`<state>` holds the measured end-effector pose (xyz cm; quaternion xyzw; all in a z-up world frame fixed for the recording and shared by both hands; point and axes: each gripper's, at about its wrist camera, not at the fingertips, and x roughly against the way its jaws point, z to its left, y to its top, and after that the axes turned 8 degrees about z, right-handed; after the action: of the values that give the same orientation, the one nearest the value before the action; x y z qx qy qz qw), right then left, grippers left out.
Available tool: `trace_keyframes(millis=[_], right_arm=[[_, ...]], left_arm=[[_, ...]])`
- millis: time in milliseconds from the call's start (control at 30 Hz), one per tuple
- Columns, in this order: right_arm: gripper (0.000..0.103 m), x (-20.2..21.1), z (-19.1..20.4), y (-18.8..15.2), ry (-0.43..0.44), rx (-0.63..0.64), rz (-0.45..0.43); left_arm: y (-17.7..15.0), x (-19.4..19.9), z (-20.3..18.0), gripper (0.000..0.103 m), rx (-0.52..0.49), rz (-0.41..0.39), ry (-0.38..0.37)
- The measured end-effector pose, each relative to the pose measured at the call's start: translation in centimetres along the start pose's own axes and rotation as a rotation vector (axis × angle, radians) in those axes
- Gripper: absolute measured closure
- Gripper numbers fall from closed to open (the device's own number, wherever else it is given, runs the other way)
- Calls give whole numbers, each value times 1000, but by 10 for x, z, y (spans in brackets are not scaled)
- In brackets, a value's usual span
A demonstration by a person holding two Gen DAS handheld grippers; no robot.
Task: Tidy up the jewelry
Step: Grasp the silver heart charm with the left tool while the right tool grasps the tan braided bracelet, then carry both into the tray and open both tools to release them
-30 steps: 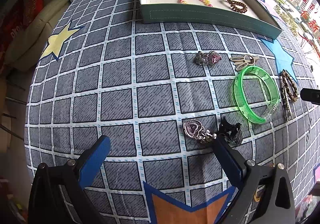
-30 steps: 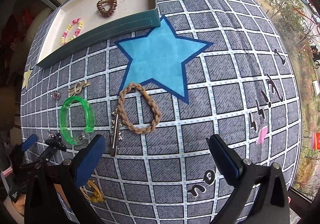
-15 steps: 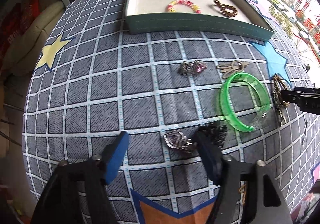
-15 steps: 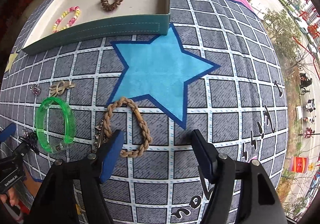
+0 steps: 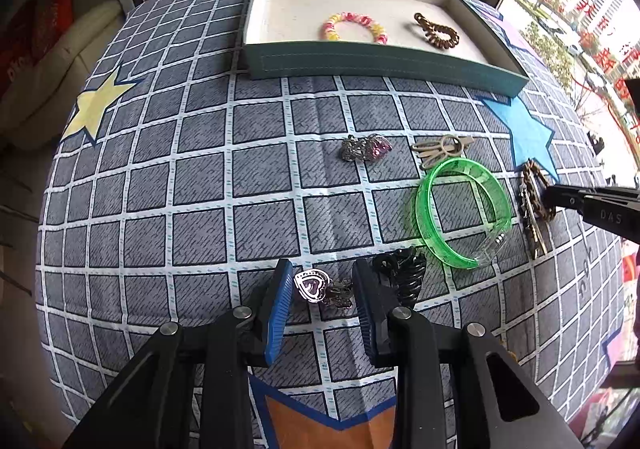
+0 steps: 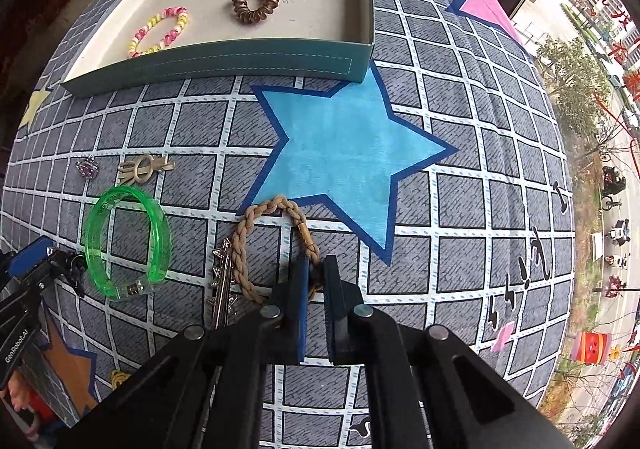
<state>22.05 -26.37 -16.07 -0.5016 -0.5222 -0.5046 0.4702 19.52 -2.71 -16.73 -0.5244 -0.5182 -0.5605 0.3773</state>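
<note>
Your right claw (image 6: 315, 275) pinches the braided bracelet (image 6: 256, 233) below the blue star (image 6: 344, 153), while your left claw (image 5: 322, 289) straddles the heart pendant (image 5: 312, 285), unclosed.

- The left wrist view looks forward and down along its own fingers from low over the checked cloth (image 5: 168, 185), close to it, facing the green-sided tray (image 5: 376, 63) at the far edge.
- The right wrist view sits low and close too, facing the same tray (image 6: 224, 63) from further to the right, so the tray's right end is nearest.
- Both views share the tray, the green bangle (image 5: 464, 213) (image 6: 128, 241) in front of it, and the blue star (image 5: 528, 133) (image 6: 344, 153).
- Each camera catches the other tool at its frame edge.
</note>
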Motion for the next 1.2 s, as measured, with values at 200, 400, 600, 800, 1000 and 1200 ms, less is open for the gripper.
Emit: trace_keyframes(millis=[200,400,600,800,1000,1200], right_arm=[[96,7,-26,-8,93,-71,-14],[96,20,-38,-6,136,-89,-34],[96,39,-47,1,186,-94,-67],[96,68,-59,20,222,-82,-111],[96,84,-56,46,256,-75,-147],[96,77,-41,81,271,-63,-160]], left_arm=[[2,6,7,60,27,-12,-20],[-1,17,14,60,20,-25,-30],[9,33,11,60,11,-49,-44],[34,50,8,60,1,-100,-56],[61,58,5,60,-3,-141,-58],[91,56,10,60,22,-161,-47]])
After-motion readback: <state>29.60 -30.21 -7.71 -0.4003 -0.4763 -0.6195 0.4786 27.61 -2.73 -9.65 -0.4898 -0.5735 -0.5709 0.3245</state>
